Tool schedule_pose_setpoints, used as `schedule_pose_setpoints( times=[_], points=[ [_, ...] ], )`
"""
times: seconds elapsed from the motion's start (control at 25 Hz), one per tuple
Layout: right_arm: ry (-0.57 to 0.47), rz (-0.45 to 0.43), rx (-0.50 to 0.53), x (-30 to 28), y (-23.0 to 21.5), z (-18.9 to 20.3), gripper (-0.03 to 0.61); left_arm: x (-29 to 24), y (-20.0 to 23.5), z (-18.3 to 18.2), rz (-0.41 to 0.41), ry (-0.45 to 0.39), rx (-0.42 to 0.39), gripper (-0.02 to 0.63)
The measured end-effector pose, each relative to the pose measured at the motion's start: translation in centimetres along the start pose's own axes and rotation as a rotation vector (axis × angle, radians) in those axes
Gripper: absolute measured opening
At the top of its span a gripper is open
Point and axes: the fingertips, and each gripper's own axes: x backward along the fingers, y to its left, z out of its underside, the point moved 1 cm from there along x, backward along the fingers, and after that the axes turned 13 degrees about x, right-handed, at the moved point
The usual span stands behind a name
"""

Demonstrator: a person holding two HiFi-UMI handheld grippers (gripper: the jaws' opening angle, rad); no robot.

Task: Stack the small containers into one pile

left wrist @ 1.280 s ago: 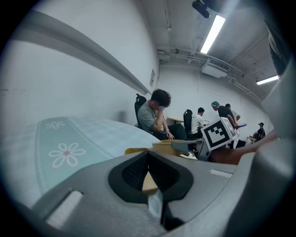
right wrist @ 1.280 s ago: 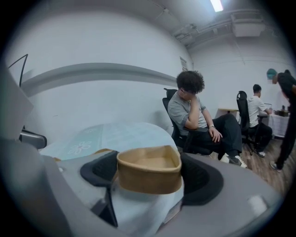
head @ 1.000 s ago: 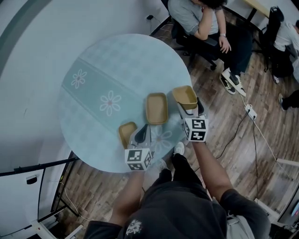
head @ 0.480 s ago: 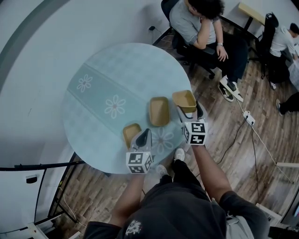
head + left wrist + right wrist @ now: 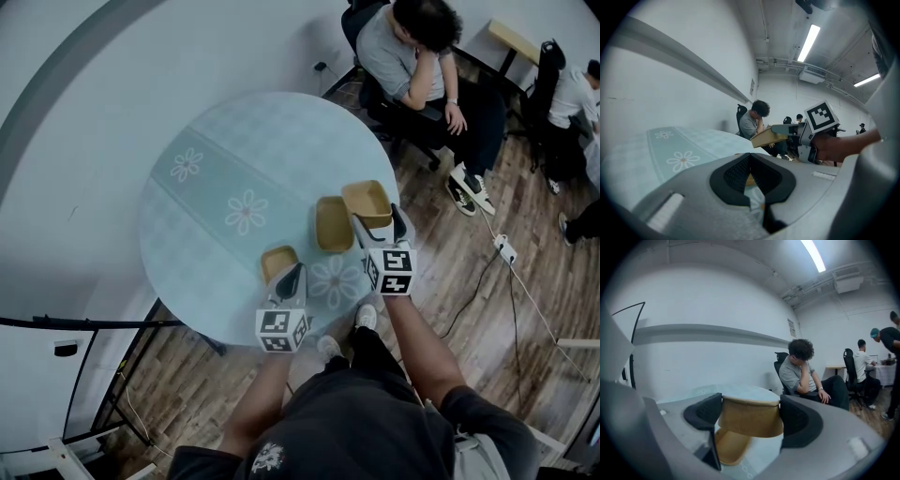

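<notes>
Three tan paper containers are in view. My right gripper (image 5: 376,221) is shut on one container (image 5: 367,202), held above the table's right edge; in the right gripper view the container (image 5: 752,425) sits between both pads. A second container (image 5: 333,223) lies on the round table (image 5: 216,159) just left of the held one, and appears below it as the lower container (image 5: 730,447). A smaller container (image 5: 277,261) rests near the front edge. My left gripper (image 5: 292,274) hangs shut and empty just right of it, seen as the left gripper (image 5: 751,182).
A person (image 5: 422,56) sits on a chair beyond the table's far right, and another person (image 5: 572,84) sits further right. A power strip (image 5: 504,223) and cables lie on the wooden floor. A pale wall (image 5: 56,112) curves along the left.
The right gripper has risen with its container and drawn closer to the middle container, now partly overlapping it. The left gripper has lifted slightly beside the small container.
</notes>
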Motion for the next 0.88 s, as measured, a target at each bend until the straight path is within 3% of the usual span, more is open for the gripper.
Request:
schedule_pose_setpoints(
  times=[0.36,0.88],
  points=[
    [-0.015,-0.045,0.021,-1.9,4.9,-0.3,0.393,3.0,2.9,0.6,-0.046,-0.004,0.003,0.005],
    [-0.078,0.018,0.062,-3.6,7.9,2.3,0.393,3.6,6.1,2.9,-0.089,0.002,0.026,0.005]
  ],
)
